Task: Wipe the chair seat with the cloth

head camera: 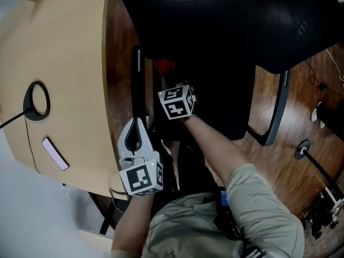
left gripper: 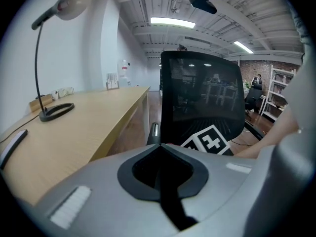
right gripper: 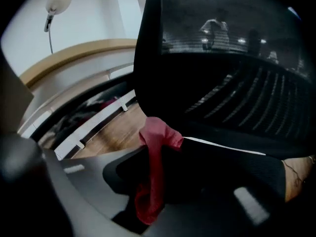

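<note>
A black office chair with a mesh back (head camera: 226, 20) (left gripper: 202, 98) (right gripper: 237, 78) stands beside the desk; its dark seat (head camera: 215, 95) (right gripper: 232, 157) lies below the back. My right gripper (head camera: 171, 85) (right gripper: 154, 132) is shut on a red cloth (head camera: 164, 65) (right gripper: 154, 162), which hangs between its jaws just over the seat's near-left edge. My left gripper (head camera: 136, 123) (left gripper: 160, 147) hovers by the desk edge, to the left of the seat, with its jaws shut and nothing between them.
A pale wooden desk (head camera: 59, 79) (left gripper: 69, 132) runs along the left, bearing a lamp with a ring base (head camera: 36, 100) (left gripper: 57, 111) and a small flat bar (head camera: 55, 153). Wooden floor (head camera: 279, 160) shows right of the chair, with cables and a stand base (head camera: 302, 150).
</note>
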The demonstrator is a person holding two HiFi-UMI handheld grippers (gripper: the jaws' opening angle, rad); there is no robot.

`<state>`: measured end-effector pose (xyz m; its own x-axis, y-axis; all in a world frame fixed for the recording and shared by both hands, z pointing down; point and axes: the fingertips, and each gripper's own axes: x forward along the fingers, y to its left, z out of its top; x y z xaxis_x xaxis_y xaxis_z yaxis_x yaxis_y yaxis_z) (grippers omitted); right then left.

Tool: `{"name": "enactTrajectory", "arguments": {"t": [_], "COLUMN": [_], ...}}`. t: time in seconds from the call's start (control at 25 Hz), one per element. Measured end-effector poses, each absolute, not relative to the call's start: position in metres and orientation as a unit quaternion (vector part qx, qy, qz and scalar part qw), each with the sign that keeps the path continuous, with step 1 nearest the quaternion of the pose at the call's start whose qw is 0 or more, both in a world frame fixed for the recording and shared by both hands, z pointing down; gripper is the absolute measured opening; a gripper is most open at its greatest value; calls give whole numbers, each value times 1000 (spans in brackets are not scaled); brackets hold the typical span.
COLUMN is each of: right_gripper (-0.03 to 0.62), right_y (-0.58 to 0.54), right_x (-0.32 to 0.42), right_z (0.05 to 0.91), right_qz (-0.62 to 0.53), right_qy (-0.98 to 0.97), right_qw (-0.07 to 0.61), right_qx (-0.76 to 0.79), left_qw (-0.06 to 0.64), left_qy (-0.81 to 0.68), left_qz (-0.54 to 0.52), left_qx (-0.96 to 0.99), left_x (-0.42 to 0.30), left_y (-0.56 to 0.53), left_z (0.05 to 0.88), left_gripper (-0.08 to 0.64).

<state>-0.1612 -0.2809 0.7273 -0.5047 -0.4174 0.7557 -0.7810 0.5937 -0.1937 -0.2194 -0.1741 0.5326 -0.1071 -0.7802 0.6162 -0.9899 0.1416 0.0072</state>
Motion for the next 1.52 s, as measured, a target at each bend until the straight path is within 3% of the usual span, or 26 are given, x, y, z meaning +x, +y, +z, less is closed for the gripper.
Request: {"name": "enactTrajectory", "arguments": {"t": [0.48,0.72,1.2,1.52], "right_gripper": [81,81,81,81], "right_y": [-324,-342,-349,-327], "right_x": [-148,-62,184,233], "right_z": [791,791,781,787], "right_qz": [272,271,288,307], "right_qy": [-803,-773,-656,-631], "right_qw": [356,370,387,382], "right_qx": [393,439,581,602], "left_qw": [248,257,273,283], "left_qy": [-683,-650,-583,-553], "left_qz": [217,212,214,236], "left_qx": [652,683,735,747], "left_x": [-191,-143,-25,11], "left_y": [-175,-186,-204,-191], "left_z": [535,531,552,572], "left_gripper": [6,6,6,6]}}
